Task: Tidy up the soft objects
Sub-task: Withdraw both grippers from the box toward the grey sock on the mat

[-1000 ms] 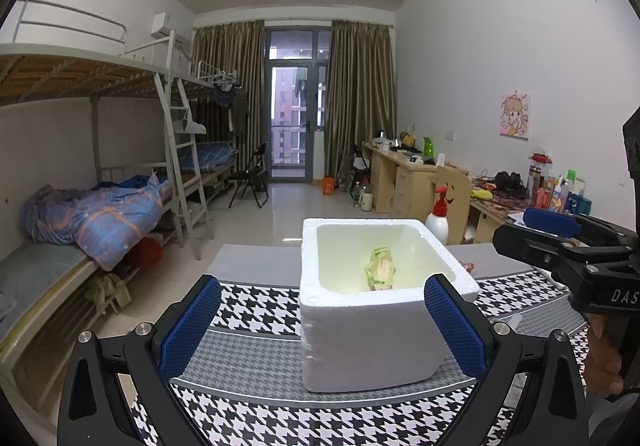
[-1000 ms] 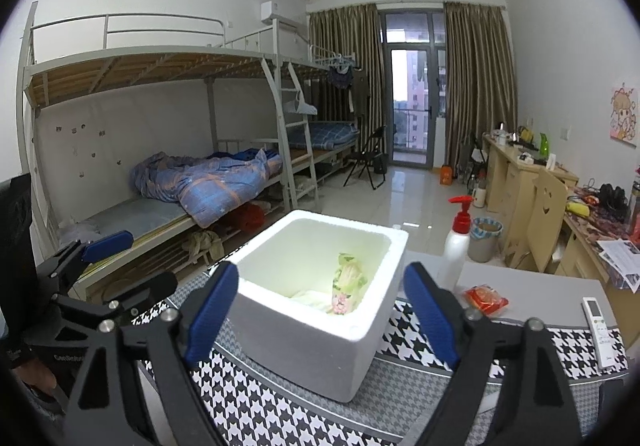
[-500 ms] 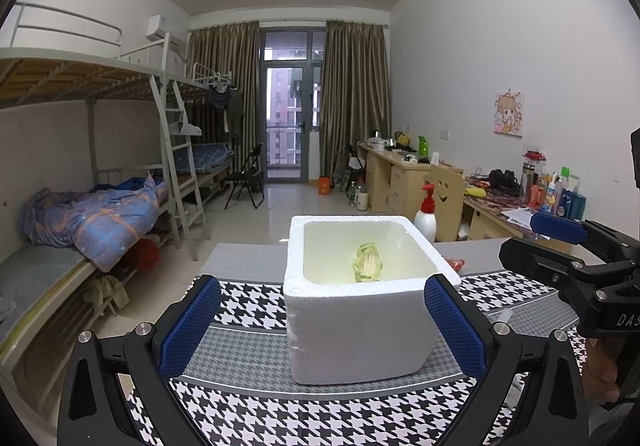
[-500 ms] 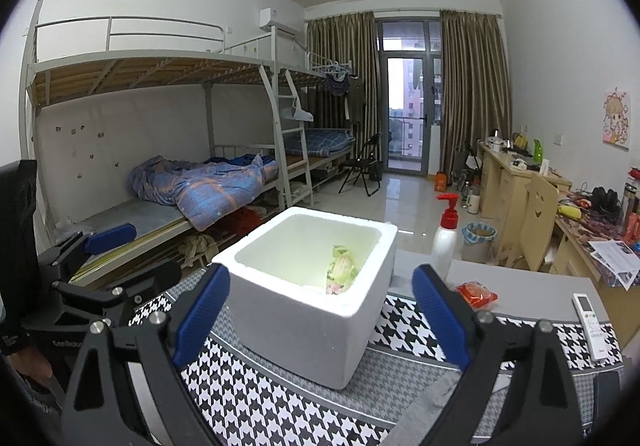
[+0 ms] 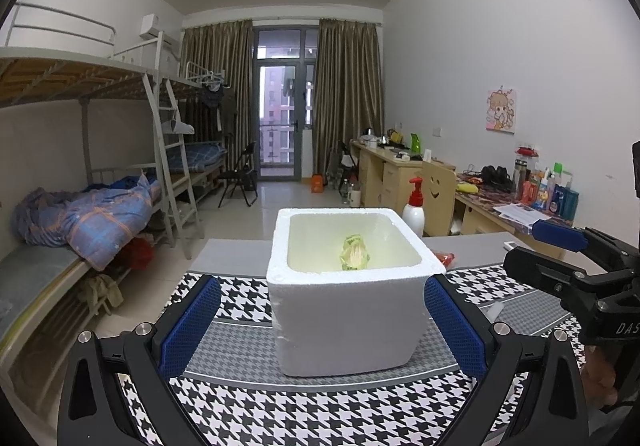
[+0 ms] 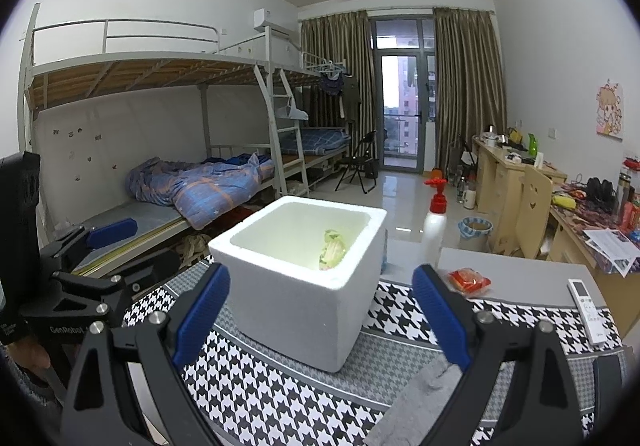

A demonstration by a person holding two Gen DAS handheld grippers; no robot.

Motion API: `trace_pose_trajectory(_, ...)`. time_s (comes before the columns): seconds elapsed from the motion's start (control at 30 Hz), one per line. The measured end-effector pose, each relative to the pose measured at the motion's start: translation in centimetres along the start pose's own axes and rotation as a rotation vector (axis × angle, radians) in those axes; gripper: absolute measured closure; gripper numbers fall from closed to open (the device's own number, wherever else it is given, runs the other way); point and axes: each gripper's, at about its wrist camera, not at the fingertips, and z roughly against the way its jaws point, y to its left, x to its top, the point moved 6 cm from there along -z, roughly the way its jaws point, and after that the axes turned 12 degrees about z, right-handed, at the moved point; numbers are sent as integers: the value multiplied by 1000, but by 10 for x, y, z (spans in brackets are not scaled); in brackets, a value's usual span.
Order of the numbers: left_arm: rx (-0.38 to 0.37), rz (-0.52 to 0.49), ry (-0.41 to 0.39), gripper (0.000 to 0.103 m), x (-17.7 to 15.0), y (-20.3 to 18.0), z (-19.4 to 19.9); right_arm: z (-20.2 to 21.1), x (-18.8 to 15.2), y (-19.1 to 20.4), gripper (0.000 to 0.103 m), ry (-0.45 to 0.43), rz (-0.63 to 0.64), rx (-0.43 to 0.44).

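I hold my left gripper and right gripper spread wide and empty, above the houndstooth-covered desk. The white foam box stands between their fingers' lines of sight, with a green soft packet lying inside it.

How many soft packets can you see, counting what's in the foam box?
2: a green packet inside the foam box, and a red packet on the table right of the box. More may lie hidden below the box walls.
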Motion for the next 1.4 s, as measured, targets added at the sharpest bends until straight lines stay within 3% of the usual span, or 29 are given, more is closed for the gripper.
trace_pose_trajectory(1.4,-107,-1,72,1,-40,-22,-16,22,-52,-35,8,62,-81,-97)
